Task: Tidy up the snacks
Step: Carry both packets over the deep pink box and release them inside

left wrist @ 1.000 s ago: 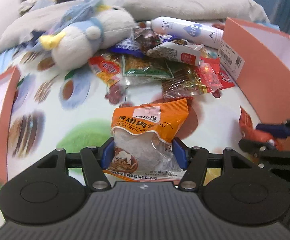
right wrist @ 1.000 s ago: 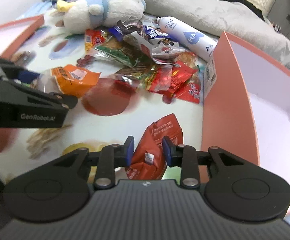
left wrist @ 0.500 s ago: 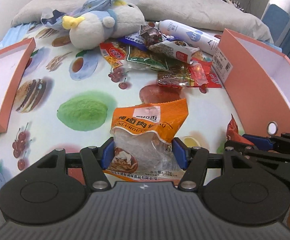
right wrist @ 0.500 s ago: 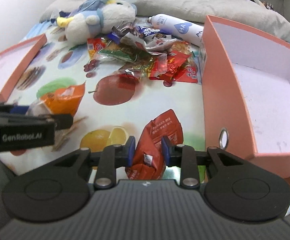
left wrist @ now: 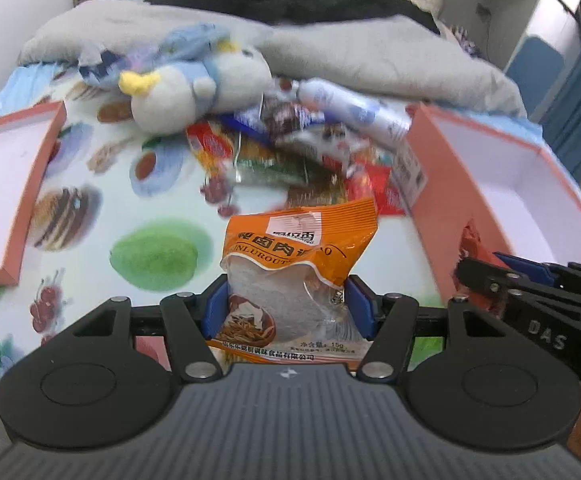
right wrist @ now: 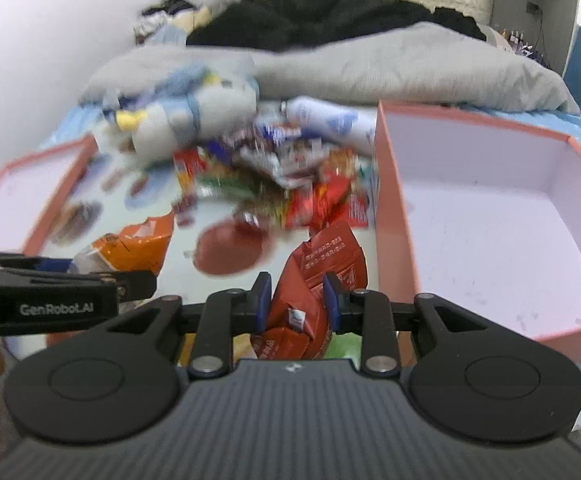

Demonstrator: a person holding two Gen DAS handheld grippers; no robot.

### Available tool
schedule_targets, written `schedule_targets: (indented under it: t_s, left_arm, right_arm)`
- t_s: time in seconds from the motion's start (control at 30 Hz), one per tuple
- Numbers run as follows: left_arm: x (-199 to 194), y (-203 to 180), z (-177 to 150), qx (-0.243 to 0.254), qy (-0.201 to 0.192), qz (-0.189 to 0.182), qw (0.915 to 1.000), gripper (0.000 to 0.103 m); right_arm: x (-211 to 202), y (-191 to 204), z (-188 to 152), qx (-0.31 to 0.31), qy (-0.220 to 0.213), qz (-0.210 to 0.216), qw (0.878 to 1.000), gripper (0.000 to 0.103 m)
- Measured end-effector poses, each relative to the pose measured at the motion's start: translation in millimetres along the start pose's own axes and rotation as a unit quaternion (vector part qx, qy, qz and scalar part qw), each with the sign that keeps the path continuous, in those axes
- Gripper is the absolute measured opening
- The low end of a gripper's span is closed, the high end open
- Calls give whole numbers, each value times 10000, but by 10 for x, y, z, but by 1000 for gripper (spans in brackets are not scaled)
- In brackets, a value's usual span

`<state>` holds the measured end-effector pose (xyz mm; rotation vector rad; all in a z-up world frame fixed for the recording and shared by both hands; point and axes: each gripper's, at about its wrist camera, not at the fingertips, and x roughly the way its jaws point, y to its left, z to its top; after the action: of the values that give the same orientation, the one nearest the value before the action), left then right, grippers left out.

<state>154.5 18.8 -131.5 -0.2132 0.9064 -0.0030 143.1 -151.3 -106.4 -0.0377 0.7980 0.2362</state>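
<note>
The left gripper (left wrist: pixel 286 304) clamps an orange plastic snack packet with a clear window (left wrist: pixel 298 256) between its blue pads, lifted above the fruit-printed tablecloth (left wrist: pixel 158 256). The right gripper (right wrist: pixel 297 300) is closed on a crumpled red foil snack packet (right wrist: pixel 318 276) just beside the open salmon-pink cardboard box (right wrist: pixel 394 216). A blurred heap of snack wrappers (right wrist: pixel 286 176) lies beyond, near a white plush duck (left wrist: pixel 186 92)
</note>
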Motion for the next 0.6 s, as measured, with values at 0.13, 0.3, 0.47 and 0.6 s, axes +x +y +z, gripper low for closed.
schedule_targets:
  t_s: [0.13,0.3,0.47,0.6]
  left_arm:
    - [-156,-46,242,-60,-172,-106,9998,66]
    - [-331,-242,554,69,-431,-298,9986,66]
    - [-492,-527,830,247,-692,-516,9960,66]
    - [-562,-774,1000,385,-873,-655,9933,66]
  right_arm:
    - [-175,-60,243,15,-374,-25,9993,31]
    - [-366,-167,525,-47,-769,-130,9969,31]
    - [-561,-330,745,-27,-1153,-257,9930,21]
    - [-642,-520,854,-12,-1334,-445,9901,12]
